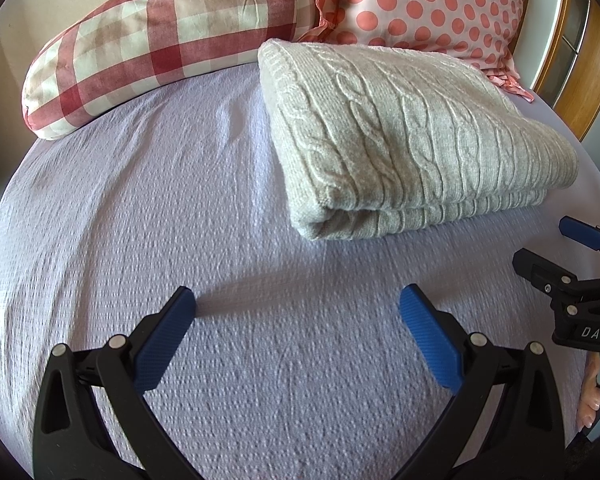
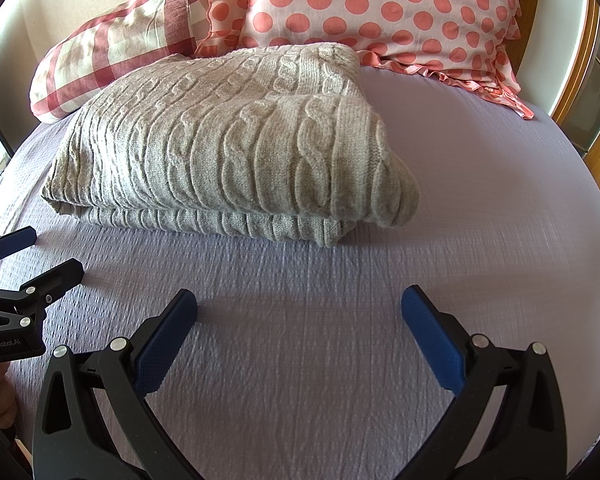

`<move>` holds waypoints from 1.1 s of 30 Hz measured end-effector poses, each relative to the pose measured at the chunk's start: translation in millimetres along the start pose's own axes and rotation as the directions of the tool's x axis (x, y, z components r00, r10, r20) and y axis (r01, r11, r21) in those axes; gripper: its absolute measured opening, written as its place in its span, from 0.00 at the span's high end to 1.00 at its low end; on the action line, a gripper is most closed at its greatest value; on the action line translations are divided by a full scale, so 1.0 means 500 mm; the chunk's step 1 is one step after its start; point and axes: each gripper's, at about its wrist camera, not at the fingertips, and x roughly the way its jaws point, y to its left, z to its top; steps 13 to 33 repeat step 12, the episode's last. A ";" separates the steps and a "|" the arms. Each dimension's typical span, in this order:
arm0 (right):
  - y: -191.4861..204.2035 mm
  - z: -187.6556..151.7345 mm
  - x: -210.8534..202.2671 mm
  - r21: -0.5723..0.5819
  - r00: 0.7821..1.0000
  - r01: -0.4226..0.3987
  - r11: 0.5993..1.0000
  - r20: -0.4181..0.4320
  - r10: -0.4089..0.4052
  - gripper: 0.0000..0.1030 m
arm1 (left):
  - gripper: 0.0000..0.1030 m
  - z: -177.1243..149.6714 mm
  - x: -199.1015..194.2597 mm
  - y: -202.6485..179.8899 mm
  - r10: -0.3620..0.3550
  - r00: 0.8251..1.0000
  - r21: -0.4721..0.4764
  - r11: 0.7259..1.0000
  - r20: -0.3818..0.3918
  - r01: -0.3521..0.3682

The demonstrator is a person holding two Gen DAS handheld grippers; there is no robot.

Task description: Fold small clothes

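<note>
A grey cable-knit sweater (image 1: 404, 136) lies folded in a thick rectangle on the lilac bedspread (image 1: 180, 208); it also shows in the right wrist view (image 2: 228, 148). My left gripper (image 1: 298, 312) is open and empty, hovering over bare bedspread in front of the sweater's left corner. My right gripper (image 2: 299, 312) is open and empty, in front of the sweater's right corner. Each gripper shows at the edge of the other's view: the right gripper (image 1: 548, 248) and the left gripper (image 2: 48, 250), both open.
A red-and-white checked pillow (image 1: 168, 36) and a pink polka-dot pillow (image 1: 432, 4) lean at the head of the bed behind the sweater. A wooden frame (image 1: 580, 68) stands at the far right. Bare bedspread (image 2: 480, 184) lies right of the sweater.
</note>
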 end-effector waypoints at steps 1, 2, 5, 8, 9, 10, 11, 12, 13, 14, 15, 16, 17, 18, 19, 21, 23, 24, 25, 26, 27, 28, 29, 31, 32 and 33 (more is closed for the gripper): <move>0.000 0.000 0.000 0.000 1.000 0.000 1.000 0.000 0.000 0.01 | 0.02 0.000 0.001 0.000 0.000 1.000 0.001 1.000 -0.001 0.000; 0.000 0.000 0.000 0.000 1.000 0.000 1.000 0.000 0.000 0.01 | 0.02 0.001 0.001 0.001 0.000 1.000 0.003 1.000 -0.002 0.000; 0.000 0.000 0.000 0.000 1.000 0.000 1.000 0.000 0.000 0.01 | 0.02 0.001 0.001 0.001 -0.001 1.000 0.004 1.000 -0.003 0.001; 0.000 0.000 0.000 0.000 1.000 0.000 1.000 0.000 0.000 0.01 | 0.02 0.001 0.001 0.001 -0.001 1.000 0.005 1.000 -0.001 0.001; 0.000 0.000 0.000 0.000 1.000 0.000 1.000 0.000 0.000 0.01 | 0.02 0.002 0.002 0.001 -0.001 1.000 0.005 1.000 -0.001 0.001; 0.000 0.001 0.000 0.000 1.000 0.000 1.000 0.000 0.000 0.01 | 0.02 0.002 0.002 0.002 -0.001 1.000 0.005 1.000 -0.001 0.001; 0.000 0.000 0.000 0.000 1.000 0.000 1.000 0.000 0.000 0.01 | 0.02 0.002 0.002 0.002 -0.001 1.000 0.005 1.000 -0.001 0.001; 0.000 0.000 0.000 0.000 1.000 0.000 1.000 0.000 0.000 0.01 | 0.02 0.002 0.002 0.002 -0.002 1.000 0.006 1.000 -0.001 0.002; 0.000 0.000 0.000 0.000 1.000 0.000 1.000 0.000 0.000 0.01 | 0.02 0.002 0.002 0.002 -0.002 1.000 0.006 1.000 -0.001 0.002; 0.000 0.000 0.000 0.000 1.000 0.000 1.000 0.000 0.000 0.01 | 0.02 0.002 0.002 0.002 -0.002 1.000 0.006 1.000 -0.001 0.002; 0.000 0.000 0.000 0.000 1.000 0.000 1.000 0.000 0.000 0.01 | 0.02 0.002 0.002 0.002 -0.002 1.000 0.006 1.000 -0.001 0.002; 0.000 0.000 0.000 0.000 1.000 0.000 1.000 0.000 0.000 0.01 | 0.02 0.002 0.002 0.002 -0.002 1.000 0.006 1.000 -0.001 0.002; 0.000 0.000 0.000 0.000 1.000 0.000 1.000 0.000 0.000 0.01 | 0.02 0.002 0.002 0.002 -0.002 1.000 0.006 1.000 -0.001 0.002; 0.000 0.000 0.000 0.000 1.000 0.000 1.000 0.000 0.000 0.01 | 0.02 0.002 0.002 0.002 -0.002 1.000 0.006 1.000 -0.001 0.002; 0.000 0.000 0.000 0.000 1.000 0.000 1.000 0.000 0.000 0.01 | 0.02 0.002 0.002 0.002 -0.002 1.000 0.006 1.000 -0.001 0.002; 0.000 0.000 0.000 0.000 1.000 0.000 1.000 0.000 0.000 0.01 | 0.02 0.002 0.002 0.002 -0.002 1.000 0.006 1.000 -0.001 0.002; 0.000 0.000 0.000 0.000 1.000 0.000 1.000 0.000 0.000 0.01 | 0.02 0.002 0.002 0.002 -0.002 1.000 0.006 1.000 -0.001 0.002; 0.000 0.000 0.000 0.000 1.000 0.000 1.000 0.000 0.000 0.01 | 0.02 0.002 0.002 0.002 -0.002 1.000 0.006 1.000 -0.001 0.002; 0.000 0.000 0.000 0.000 1.000 0.000 1.000 0.000 0.000 0.01 | 0.02 0.002 0.002 0.002 -0.002 1.000 0.006 1.000 -0.001 0.002; 0.000 0.000 0.000 0.000 1.000 0.000 1.000 0.000 0.000 0.01 | 0.02 0.002 0.002 0.002 -0.002 1.000 0.006 1.000 -0.001 0.002; 0.000 0.000 0.000 0.000 1.000 0.000 1.000 0.000 0.000 0.01 | 0.02 0.002 0.002 0.002 -0.002 1.000 0.006 1.000 -0.001 0.002; 0.000 0.000 0.000 0.000 1.000 0.000 1.000 0.000 0.000 0.01 | 0.02 0.002 0.002 0.002 -0.002 1.000 0.006 1.000 -0.001 0.002; 0.000 0.000 0.000 0.000 1.000 0.000 1.000 0.000 0.000 0.01 | 0.02 0.002 0.002 0.002 -0.002 1.000 0.006 1.000 -0.001 0.002; 0.000 0.000 0.000 0.000 1.000 0.000 1.000 0.000 0.000 0.01 | 0.02 0.002 0.002 0.002 -0.002 1.000 0.006 1.000 -0.001 0.002; 0.000 0.000 0.000 0.000 1.000 0.000 1.000 0.000 0.000 0.01 | 0.02 0.002 0.002 0.002 -0.002 1.000 0.006 1.000 -0.001 0.002; 0.000 0.000 0.000 0.000 1.000 0.000 1.000 0.000 0.000 0.01 | 0.02 0.002 0.002 0.002 -0.002 1.000 0.006 1.000 -0.001 0.002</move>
